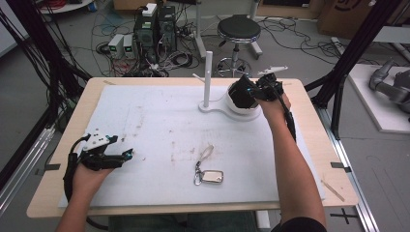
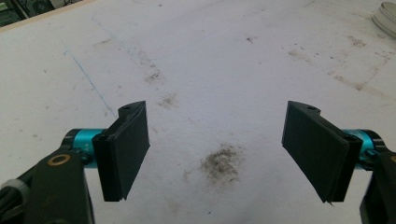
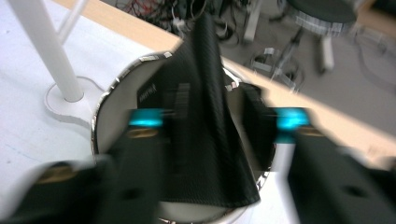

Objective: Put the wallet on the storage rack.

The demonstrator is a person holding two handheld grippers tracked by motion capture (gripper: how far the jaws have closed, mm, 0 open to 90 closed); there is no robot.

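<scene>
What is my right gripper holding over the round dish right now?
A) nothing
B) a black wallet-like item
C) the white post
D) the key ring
B: the right gripper is clamped on a black textured wallet above the round dish; the key ring lies on the mat.

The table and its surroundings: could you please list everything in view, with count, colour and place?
Table: one, light wood, under the mat.
Mat: one, white and stained, covering most of the table.
Stand: one, white, upright post with a round tray at its base, far side of the mat.
Wallet: one, black, textured, over the tray, between the right jaws.
Keys: one bunch, silver with a pale strap, near middle of the mat.
Stool: one, black seat, on the floor beyond the table.
Computers: two, dark, on the floor among cables.
Left gripper: black with teal, jaws wide apart, near left of the mat.
Right gripper: black, over the tray, closed on the wallet.
</scene>
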